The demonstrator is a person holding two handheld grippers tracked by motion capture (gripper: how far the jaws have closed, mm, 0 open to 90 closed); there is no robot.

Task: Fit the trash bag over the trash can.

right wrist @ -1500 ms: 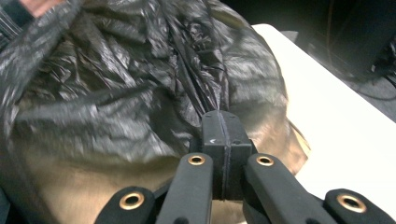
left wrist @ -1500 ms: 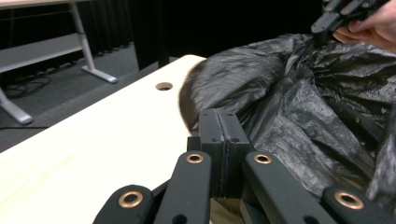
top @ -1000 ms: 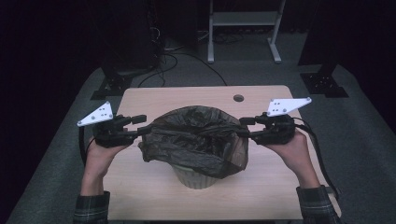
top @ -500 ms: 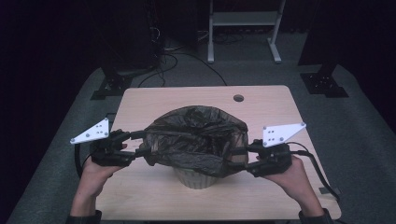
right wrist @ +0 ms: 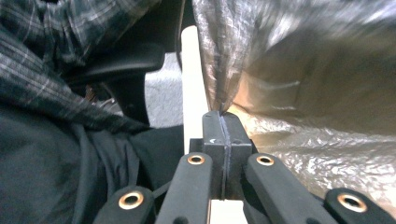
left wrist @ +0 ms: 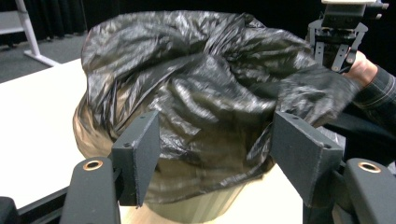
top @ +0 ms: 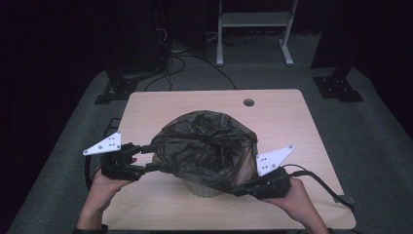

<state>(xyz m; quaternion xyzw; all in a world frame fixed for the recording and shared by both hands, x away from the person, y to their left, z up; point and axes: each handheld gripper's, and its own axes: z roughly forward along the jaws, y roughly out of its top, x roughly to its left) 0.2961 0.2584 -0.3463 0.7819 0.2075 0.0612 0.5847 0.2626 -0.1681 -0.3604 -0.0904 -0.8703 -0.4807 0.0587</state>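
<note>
Black bag [top: 204,146], one bin [top: 207,187], two grippers, one table [top: 287,126]

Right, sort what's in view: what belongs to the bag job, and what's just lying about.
In the job: black bag, bin under it, left gripper with jaws apart, right gripper shut on the bag's edge.
Lying about: white stand, floor cables.

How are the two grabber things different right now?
The left gripper has its jaws apart, with the black bag bulging between them; the right gripper is pinched shut on the bag's edge. The left gripper sits farther up the table; the right sits nearer the person. Both are at the bag.
</note>
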